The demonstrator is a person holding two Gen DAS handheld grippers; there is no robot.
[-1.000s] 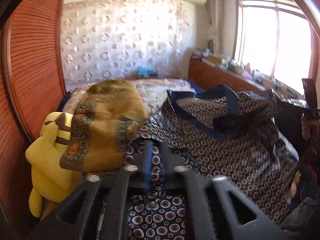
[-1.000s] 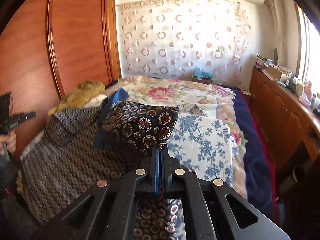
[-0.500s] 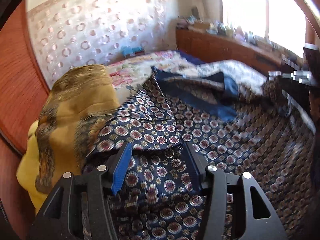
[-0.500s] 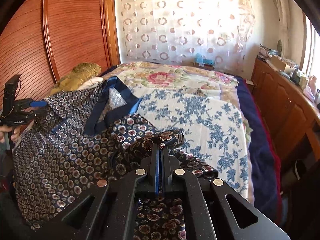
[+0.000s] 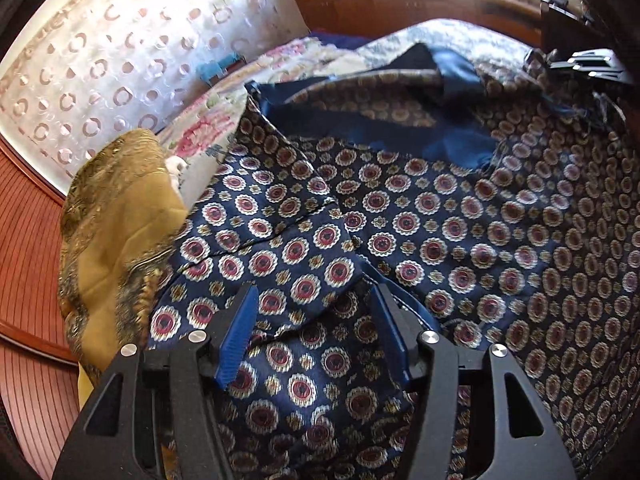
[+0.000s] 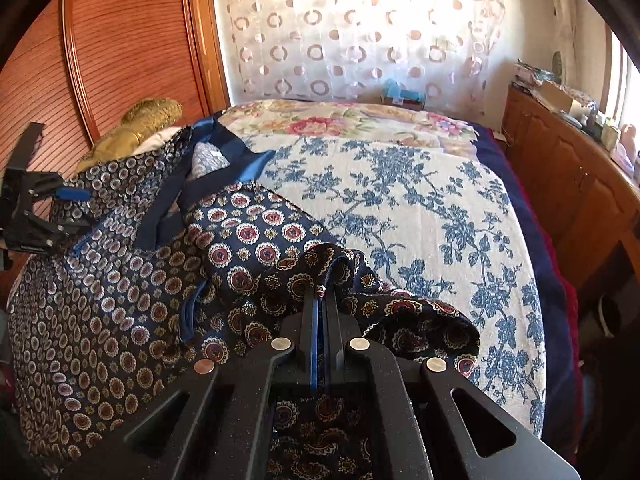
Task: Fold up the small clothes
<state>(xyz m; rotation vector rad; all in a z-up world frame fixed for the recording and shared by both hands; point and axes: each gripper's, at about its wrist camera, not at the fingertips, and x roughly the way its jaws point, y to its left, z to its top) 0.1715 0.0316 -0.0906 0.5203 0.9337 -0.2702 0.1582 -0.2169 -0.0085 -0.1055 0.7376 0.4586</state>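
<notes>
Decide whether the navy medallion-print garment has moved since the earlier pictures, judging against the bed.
Yes. The navy medallion-print garment, held up before, now lies spread on the blue floral bedspread, lowered toward the bed.

The navy garment with red and white round medallions lies spread on the bed, wrinkled. Its plain blue lining band shows at the far edge. One corner is bunched and raised at the right.

Glossy, perhaps silky patterned garment
</notes>
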